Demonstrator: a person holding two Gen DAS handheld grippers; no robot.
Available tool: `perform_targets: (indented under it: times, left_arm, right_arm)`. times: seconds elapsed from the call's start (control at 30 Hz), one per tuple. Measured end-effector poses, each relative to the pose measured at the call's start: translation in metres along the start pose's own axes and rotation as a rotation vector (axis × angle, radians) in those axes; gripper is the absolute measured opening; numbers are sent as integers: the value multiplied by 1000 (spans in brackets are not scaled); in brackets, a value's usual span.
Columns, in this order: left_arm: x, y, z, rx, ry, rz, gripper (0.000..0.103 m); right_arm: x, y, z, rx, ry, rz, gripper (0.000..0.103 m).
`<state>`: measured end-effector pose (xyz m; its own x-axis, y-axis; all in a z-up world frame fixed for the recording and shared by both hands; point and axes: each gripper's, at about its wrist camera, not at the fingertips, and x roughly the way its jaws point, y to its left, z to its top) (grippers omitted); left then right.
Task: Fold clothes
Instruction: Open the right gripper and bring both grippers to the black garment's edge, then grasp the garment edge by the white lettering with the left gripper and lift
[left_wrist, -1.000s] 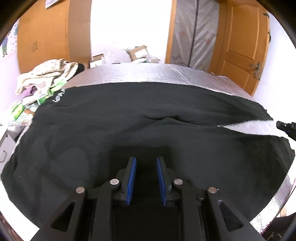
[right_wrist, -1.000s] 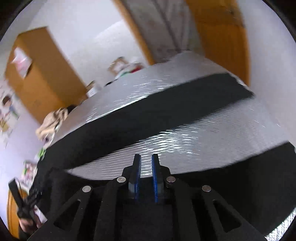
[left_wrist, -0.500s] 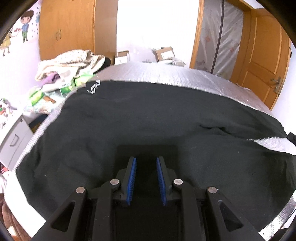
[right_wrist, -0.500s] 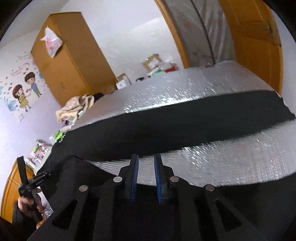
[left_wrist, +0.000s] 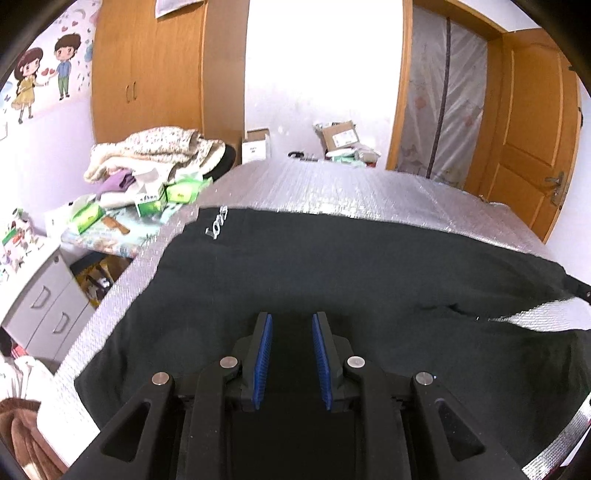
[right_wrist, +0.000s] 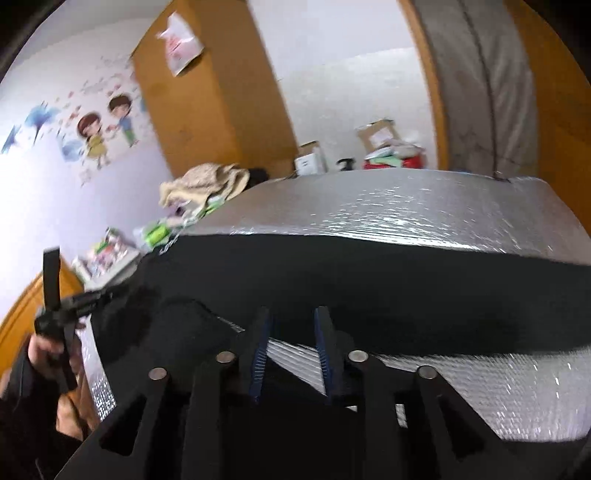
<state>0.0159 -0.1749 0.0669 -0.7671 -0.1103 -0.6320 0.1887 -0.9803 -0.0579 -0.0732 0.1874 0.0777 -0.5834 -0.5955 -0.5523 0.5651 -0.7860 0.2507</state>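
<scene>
Black fabric garment (left_wrist: 332, 266) w/ silver lettering lies spread flat on silver quilted foil-covered bed (left_wrist: 351, 188), lettering at its far-left corner. Left gripper (left_wrist: 291, 325) hovers over garment's near part, jaws apart, nothing between. Right gripper (right_wrist: 291, 328) above foil strip betw garment's two legs, jaws just been opening, empty

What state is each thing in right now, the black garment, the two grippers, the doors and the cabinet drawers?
black garment: spread flat on the silver mat, unfolded.
left gripper: open, nothing between its pads.
right gripper: open, jaws have just been opening, nothing held.
wardrobe doors: shut.
room door: shut.
grey cabinet drawers: shut.
</scene>
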Motion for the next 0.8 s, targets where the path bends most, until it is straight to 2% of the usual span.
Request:
perform_targets:
  times: [0.07,0.23,0.37,0.47,0.6,0.8]
  left_arm:
    - [-2,2,8,-4,-25,3,23]
    - [-1,16,29,-73,-82,4,25]
    - [0,16,37,-57,-109,17,29]
    - [6,10,36,-29,-82,29,32]
    - [21,10,28,-18,-11,3,32]
    - [27,35,38,-56,11,51,32]
  right_arm:
    - [5,9,5,-34,8,19,36]
    - [15,28,19,-111,7,53,37]
    - [20,38,27,-148,3,75,37]
    - [23,40,29,-153,10,87,37]
    - [29,42,25,-144,29,92,37]
    - [41,39,27,-129,71,84,37]
